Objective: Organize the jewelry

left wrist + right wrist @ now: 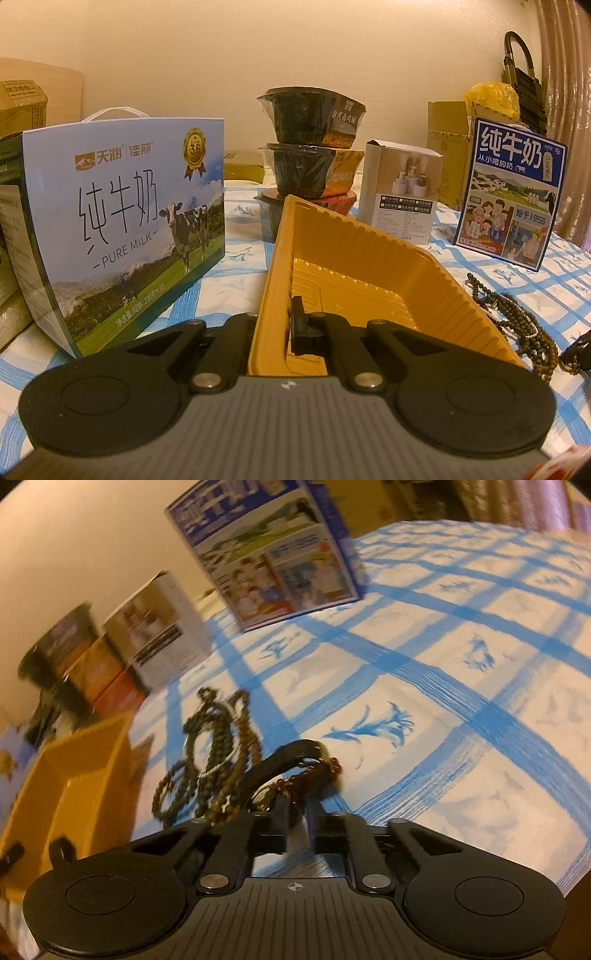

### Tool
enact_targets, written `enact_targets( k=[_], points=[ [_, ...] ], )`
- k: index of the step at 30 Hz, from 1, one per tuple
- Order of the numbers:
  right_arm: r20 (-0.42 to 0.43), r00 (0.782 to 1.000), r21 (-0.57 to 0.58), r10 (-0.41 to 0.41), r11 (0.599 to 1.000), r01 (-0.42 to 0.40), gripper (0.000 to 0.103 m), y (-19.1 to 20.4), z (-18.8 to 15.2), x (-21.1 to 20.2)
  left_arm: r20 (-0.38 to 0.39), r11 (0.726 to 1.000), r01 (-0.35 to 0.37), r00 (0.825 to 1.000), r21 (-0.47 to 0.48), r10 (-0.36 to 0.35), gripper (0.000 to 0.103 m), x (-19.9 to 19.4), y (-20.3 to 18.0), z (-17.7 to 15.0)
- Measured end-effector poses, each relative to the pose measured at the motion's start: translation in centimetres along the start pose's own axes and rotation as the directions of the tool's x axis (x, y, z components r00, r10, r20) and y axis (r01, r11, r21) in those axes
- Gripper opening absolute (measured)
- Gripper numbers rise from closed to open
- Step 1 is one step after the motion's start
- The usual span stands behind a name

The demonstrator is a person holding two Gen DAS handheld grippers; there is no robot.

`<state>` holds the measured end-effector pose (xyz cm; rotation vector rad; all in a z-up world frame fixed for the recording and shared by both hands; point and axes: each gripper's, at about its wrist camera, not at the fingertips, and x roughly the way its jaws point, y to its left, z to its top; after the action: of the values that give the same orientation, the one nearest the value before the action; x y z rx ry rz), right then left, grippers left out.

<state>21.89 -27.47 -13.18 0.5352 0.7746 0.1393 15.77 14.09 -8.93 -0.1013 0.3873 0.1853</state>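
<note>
My left gripper (pixel 282 332) is shut on the near wall of a yellow plastic tray (pixel 354 266). One finger (pixel 299 325) is inside the tray and the other is hidden behind the wall. The tray sits tilted and nothing lies in it. To its right lies a pile of dark and brown bead necklaces (pixel 517 321) (pixel 214 738). My right gripper (pixel 297 805) is shut at the near end of that pile, on a black-strap watch (pixel 284 753) tangled with a red-brown bead string (pixel 317 771). Blur hides the exact pinch. The tray (pixel 85 775) shows at the left.
A blue-checked cloth (pixel 443 664) covers the surface. A pure-milk carton (pixel 122 221) stands at the left, and stacked black bowls (pixel 310 147) behind the tray. A white box (pixel 402 192) and a blue milk box (pixel 513 192) (pixel 273 554) stand at the back right.
</note>
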Motion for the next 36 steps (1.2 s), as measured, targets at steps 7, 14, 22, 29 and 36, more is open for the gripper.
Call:
enact_targets(
  k=[7,14,22,29,36],
  points=[
    [-0.047,0.999,-0.064,0.025,0.998,-0.028,0.004,1.1,0.4,-0.6,-0.002,1.0,0.002,1.0,0.003,-0.002,0.003,0.0,0.0,0.0],
    [-0.054,0.99,-0.071,0.134,0.988,-0.137,0.004,2.5,1.1,-4.0,-0.006,1.0,0.001,1.0,0.002,-0.001,0.003,0.0,0.0,0.0],
    [-0.063,0.957,-0.094,0.284,0.953,-0.289,0.004,6.5,2.8,-5.4,-0.007,1.0,0.001,1.0,-0.005,-0.001,0.003,0.1,0.1,-0.1],
    [-0.115,0.898,-0.121,0.424,0.892,-0.436,0.004,11.5,3.1,-3.9,-0.006,1.0,0.002,1.0,-0.006,-0.002,0.003,0.1,0.1,0.0],
    [-0.211,0.852,-0.166,0.479,0.842,-0.514,0.004,16.9,1.3,0.1,-0.005,1.0,0.002,1.0,-0.007,-0.002,0.003,0.0,0.1,0.0]
  ],
)
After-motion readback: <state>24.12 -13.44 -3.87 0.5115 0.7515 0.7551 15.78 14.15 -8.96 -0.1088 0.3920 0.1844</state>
